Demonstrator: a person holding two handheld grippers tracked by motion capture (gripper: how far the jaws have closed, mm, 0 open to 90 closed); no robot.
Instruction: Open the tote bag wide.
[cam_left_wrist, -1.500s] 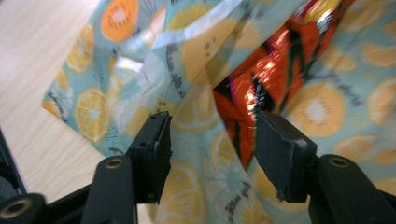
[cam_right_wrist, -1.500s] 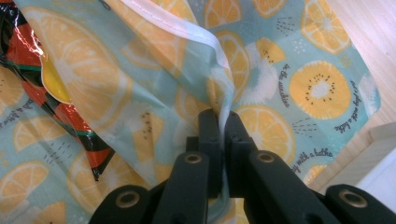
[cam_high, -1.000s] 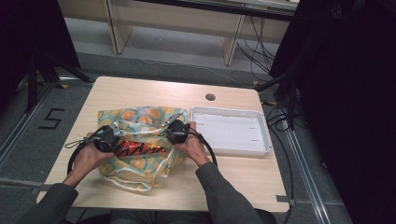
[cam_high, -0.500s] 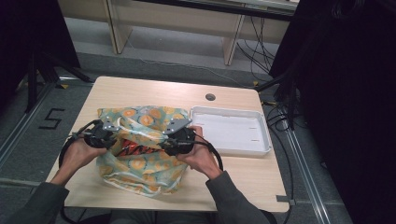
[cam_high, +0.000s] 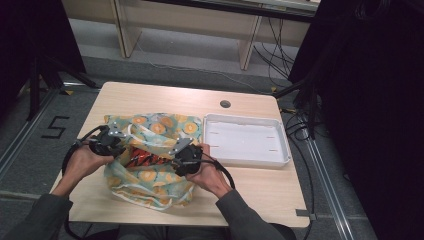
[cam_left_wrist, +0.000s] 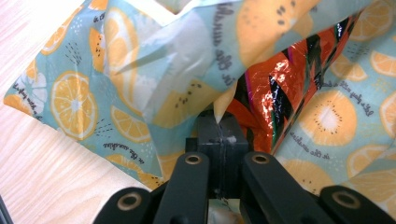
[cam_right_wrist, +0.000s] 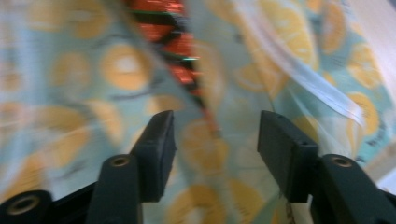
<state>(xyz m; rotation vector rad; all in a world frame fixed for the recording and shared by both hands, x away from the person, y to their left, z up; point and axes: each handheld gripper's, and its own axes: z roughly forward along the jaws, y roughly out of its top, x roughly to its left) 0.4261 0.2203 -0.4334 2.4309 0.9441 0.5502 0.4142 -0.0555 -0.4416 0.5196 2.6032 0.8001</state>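
Observation:
A light-blue bag (cam_high: 150, 177) printed with orange slices lies on the table, its mouth held apart. A shiny red, orange and black packet (cam_high: 146, 159) lies inside it. My left gripper (cam_high: 116, 144) is shut on the bag's left rim; in the left gripper view its jaws (cam_left_wrist: 219, 122) pinch a fold of the printed film (cam_left_wrist: 74, 102) beside the packet (cam_left_wrist: 280, 88). My right gripper (cam_high: 179, 154) is at the bag's right side. Its jaws (cam_right_wrist: 212, 135) have just been opening and stand apart, with blurred bag film (cam_right_wrist: 116, 65) and the packet (cam_right_wrist: 173, 28) beyond them, nothing pressed.
A white rectangular tray (cam_high: 245, 119) stands to the right of the bag, almost touching it. A round cable hole (cam_high: 225, 104) is in the tabletop behind the tray. Bare wood (cam_high: 150, 97) lies behind the bag, and cables trail from both grippers toward the person.
The right gripper has drawn back toward the person and slightly left, away from the bag's far rim. The left side of the bag has risen a little with the left gripper.

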